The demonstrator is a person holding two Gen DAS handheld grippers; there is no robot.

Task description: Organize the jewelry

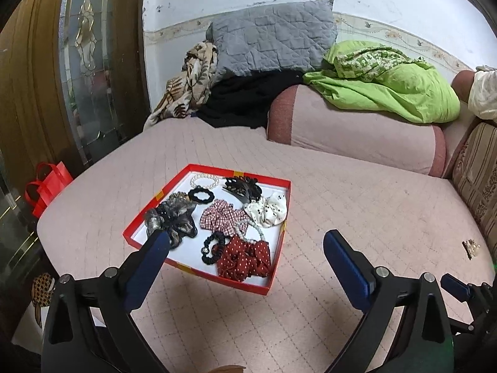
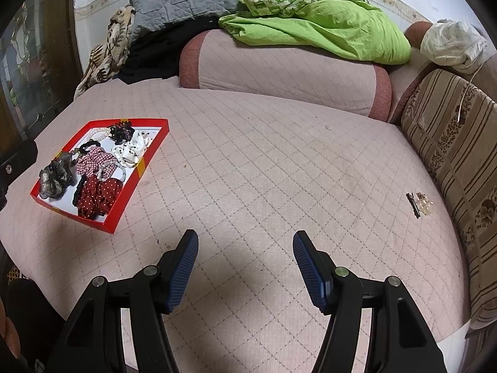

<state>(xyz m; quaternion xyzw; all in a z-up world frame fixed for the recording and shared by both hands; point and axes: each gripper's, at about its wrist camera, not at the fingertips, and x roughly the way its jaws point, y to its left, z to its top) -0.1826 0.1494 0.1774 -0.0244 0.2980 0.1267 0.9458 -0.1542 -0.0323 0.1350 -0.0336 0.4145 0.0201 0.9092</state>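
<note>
item: my left tongs (image 1: 245,242), blue-padded, jaws spread wide with nothing between them, poised over the near edge of the shallow red cardboard tray (image 1: 284,205). just ahead of the tips lie a dark red polka-dot fabric scrunchie (image 1: 245,258), a grey-black satin scrunchie (image 1: 177,220) and a white bead bracelet (image 1: 204,181). item: my right tongs (image 2: 245,242), jaws apart and empty above the pink quilted cushion (image 2: 264,161); tray well off to their left, small clear and black hair clips (image 2: 419,203) far right.
</note>
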